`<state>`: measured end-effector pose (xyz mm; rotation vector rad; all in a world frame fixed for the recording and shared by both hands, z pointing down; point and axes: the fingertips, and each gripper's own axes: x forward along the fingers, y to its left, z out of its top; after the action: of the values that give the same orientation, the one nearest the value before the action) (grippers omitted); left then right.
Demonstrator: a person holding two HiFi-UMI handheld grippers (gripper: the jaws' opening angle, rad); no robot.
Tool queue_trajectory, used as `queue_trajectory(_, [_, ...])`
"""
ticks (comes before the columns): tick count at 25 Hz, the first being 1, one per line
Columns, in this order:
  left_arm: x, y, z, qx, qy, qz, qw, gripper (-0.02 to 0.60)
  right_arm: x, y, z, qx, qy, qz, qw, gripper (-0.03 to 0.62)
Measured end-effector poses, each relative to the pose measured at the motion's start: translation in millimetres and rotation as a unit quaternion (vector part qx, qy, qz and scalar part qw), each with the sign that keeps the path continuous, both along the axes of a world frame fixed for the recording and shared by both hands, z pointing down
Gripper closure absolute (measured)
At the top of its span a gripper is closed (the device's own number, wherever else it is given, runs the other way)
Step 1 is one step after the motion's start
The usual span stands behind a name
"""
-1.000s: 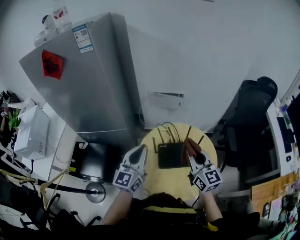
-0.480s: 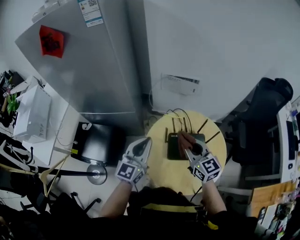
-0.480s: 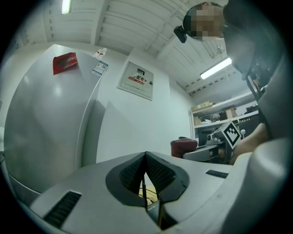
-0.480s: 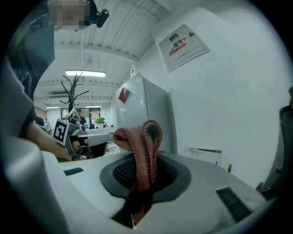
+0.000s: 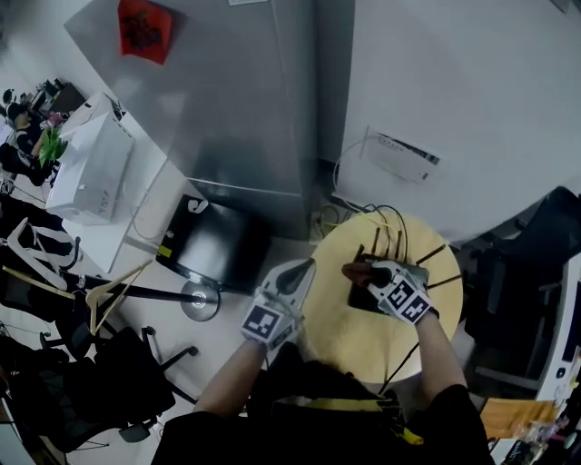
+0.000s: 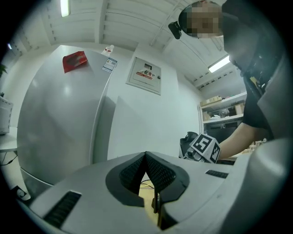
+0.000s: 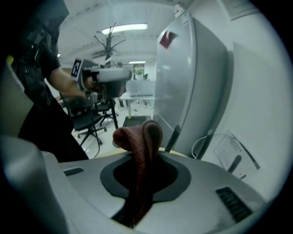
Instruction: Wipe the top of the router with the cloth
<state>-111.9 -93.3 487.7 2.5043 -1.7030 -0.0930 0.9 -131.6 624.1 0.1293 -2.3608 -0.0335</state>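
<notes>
Two handheld two-jaw grippers are in view over one round pale-yellow table. One flat black router lies on the far right part of the tabletop, with slim black antennas rising from its far side; their exact number cannot be made out. The right gripper has its jaws clamped on one dark red-brown cloth, which runs up through the jaws and bunches into a fold above the tips. In the head view this cloth sits at the router's left edge; whether it presses on the casing cannot be told. The left gripper has its jaws brought together at the tips with nothing between them, and it hangs at the table's left edge, apart from the router. One tall silver refrigerator stands beyond the table and bears one red sticker on its door. One white wall-mounted box hangs above the table with cables trailing from it. One black rectangular case lies on the floor beside the refrigerator.
</notes>
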Motion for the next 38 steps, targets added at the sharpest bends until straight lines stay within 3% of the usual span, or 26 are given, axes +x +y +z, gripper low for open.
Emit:
queue_trajectory(2, [-3, 0, 5, -0.004, 0.004, -0.008, 0.9999, 0.584, 3, -2, 32, 0.024, 0.074, -0.039, 0.996, 0.533])
queue_trajectory(5, [-4, 3, 12, -0.011, 0.006, -0.014, 0.9998, 0.584, 8, -9, 65, 0.037, 0.144, -0.05, 0.988, 0.532])
queue_trajectory(14, [-15, 5, 21, -0.029, 0.003, -0.025, 0.9993, 0.584, 10, -26, 109, 0.055, 0.244, -0.026, 0.968, 0.531])
queue_trajectory(27, [-13, 13, 29, -0.042, 0.014, -0.008, 0.999, 0.584, 10, -32, 104, 0.073, 0.232, 0.035, 0.969, 0.531])
queue_trajectory(31, [-15, 13, 28, -0.04, 0.014, -0.003, 0.9991, 0.584, 5, -35, 88, 0.078, 0.21, 0.05, 0.973, 0.531])
queue_trajectory(38, [-8, 12, 22, -0.027, 0.016, 0.013, 0.9994, 0.584, 2, -41, 51, 0.048, 0.145, 0.103, 0.983, 0.531])
